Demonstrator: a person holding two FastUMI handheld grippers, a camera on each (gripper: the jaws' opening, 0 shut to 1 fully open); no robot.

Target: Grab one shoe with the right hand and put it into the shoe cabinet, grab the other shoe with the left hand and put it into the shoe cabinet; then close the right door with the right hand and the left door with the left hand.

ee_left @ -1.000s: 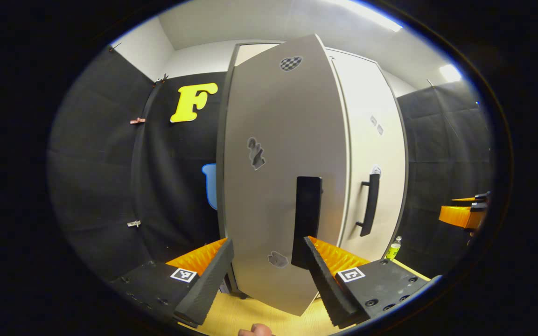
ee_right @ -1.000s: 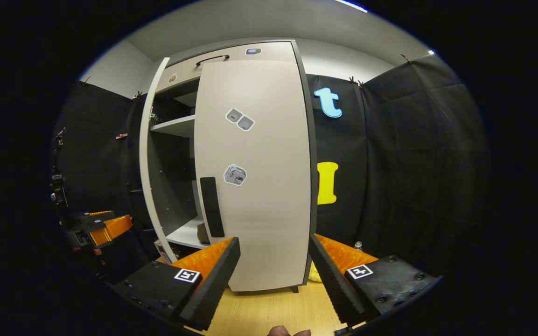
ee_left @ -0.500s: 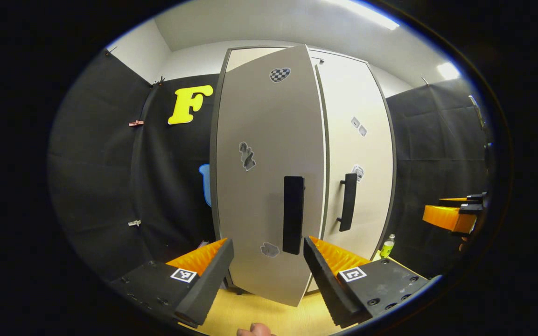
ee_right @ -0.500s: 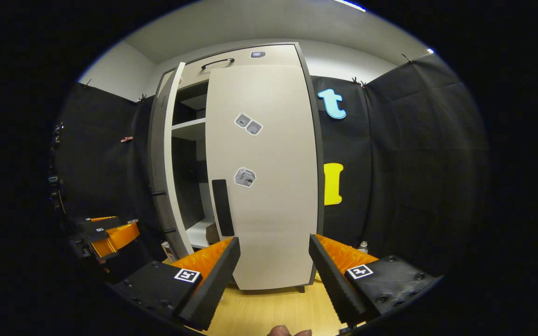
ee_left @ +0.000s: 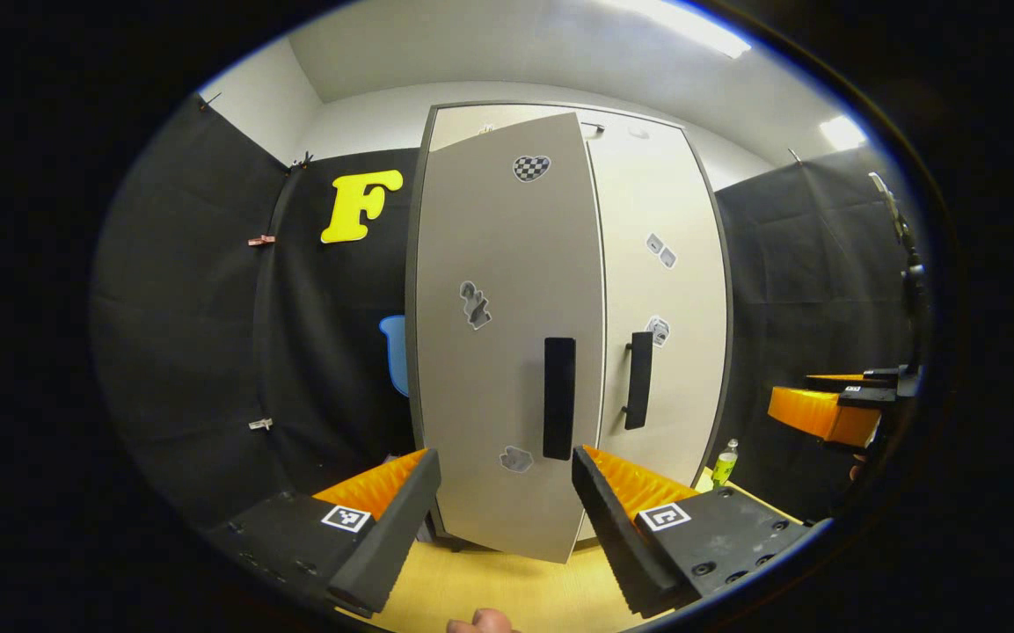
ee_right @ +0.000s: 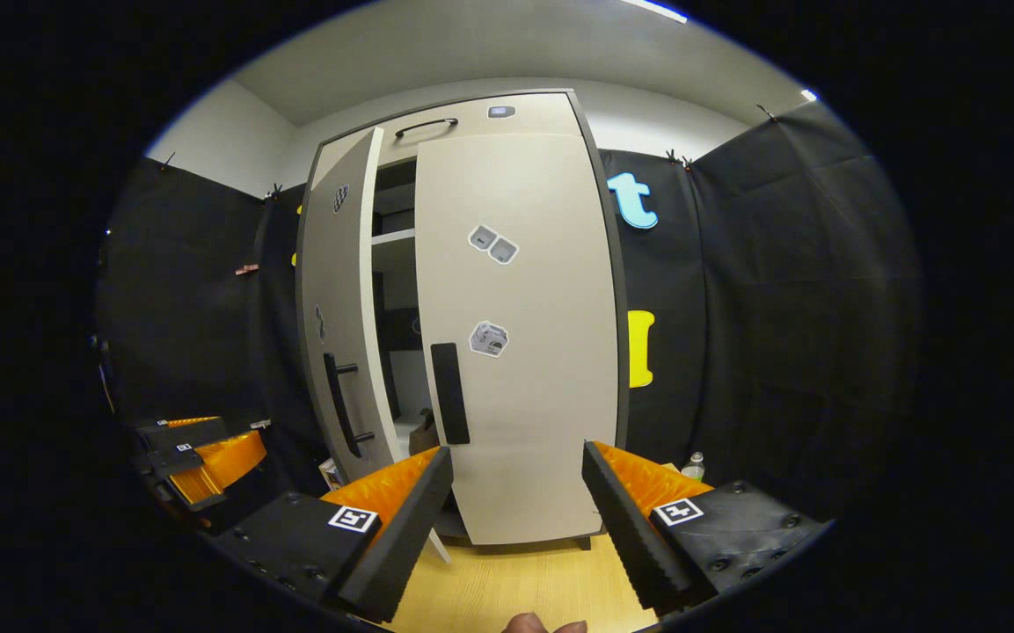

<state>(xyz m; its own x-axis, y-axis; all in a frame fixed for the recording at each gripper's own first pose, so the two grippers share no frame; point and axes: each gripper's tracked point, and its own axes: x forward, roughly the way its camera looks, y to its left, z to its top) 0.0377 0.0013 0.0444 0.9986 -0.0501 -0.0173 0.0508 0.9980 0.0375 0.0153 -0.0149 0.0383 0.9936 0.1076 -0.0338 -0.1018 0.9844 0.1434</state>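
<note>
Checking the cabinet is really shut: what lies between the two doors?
In the right gripper view, an open gap between the left door and right door shows a shelf inside.

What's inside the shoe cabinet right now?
Through the gap beside the left door, the shoe cabinet shows a shelf and a brown object low down, likely a shoe. The right door covers the rest.

L door (ee_right: pixel 338 316) ajar, left of R door (ee_right: pixel 520 334); shelf (ee_right: pixel 394 237) behind gap; bottle (ee_right: pixel 692 465) right of cabinet (ee_right: pixel 489 110).
</note>
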